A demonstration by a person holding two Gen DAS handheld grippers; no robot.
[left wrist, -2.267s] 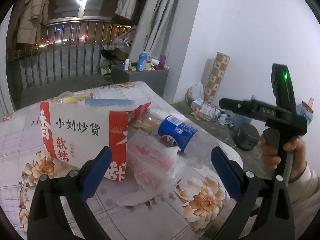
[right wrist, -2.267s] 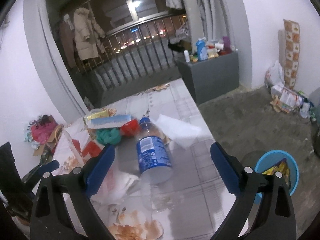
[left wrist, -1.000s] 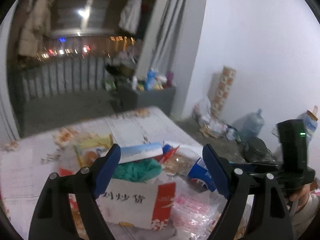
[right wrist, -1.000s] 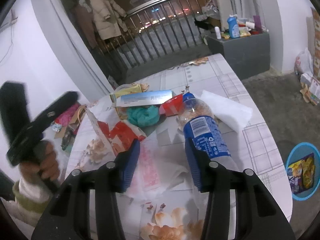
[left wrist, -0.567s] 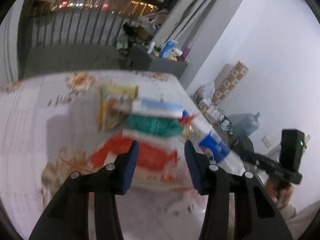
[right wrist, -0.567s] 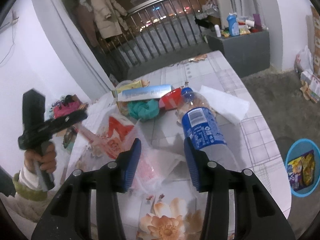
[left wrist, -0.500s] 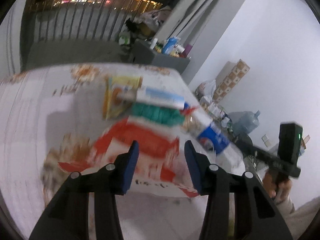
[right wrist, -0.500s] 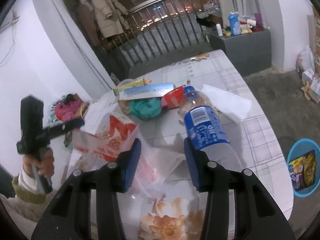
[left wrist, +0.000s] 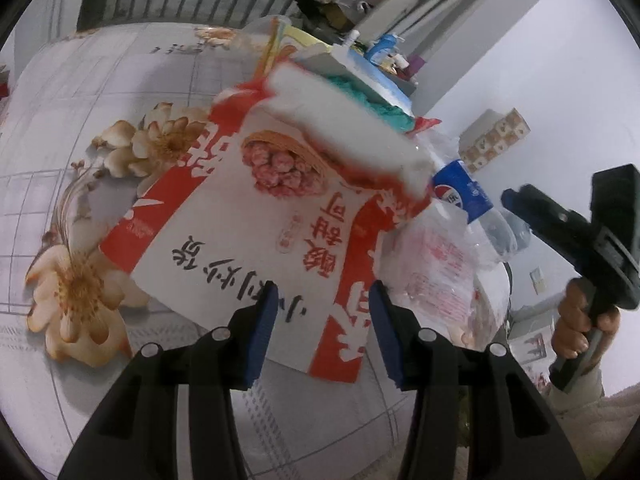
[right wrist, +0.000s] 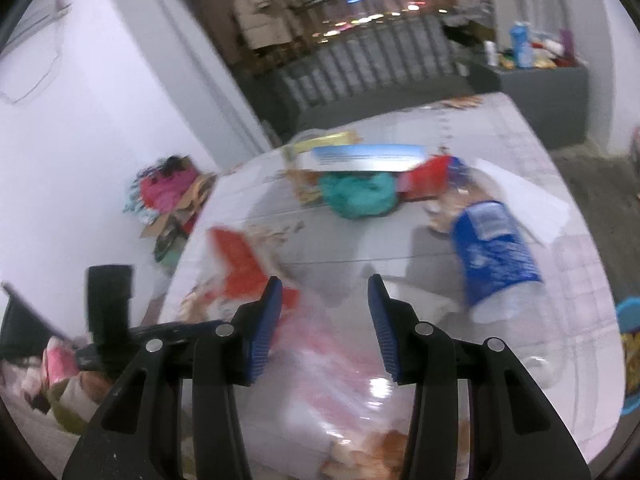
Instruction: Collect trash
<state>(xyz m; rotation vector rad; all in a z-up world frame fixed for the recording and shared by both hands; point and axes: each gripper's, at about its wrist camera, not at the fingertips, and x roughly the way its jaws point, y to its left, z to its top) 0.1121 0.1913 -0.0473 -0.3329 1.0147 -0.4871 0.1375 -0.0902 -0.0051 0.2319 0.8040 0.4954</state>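
The left gripper (left wrist: 320, 320) sits low over the red-and-white snack box (left wrist: 260, 216) lying on the table (left wrist: 80, 80), fingers part-open astride its near edge, not yet pinching. The right gripper (right wrist: 324, 312), fingers apart and empty, hovers above the clear plastic bag (right wrist: 336, 368), likely its pick.

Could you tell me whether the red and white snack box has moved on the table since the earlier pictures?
Yes. The snack box, which stood upright before, now lies tipped over on its side, nearer the printed flower on the tablecloth.
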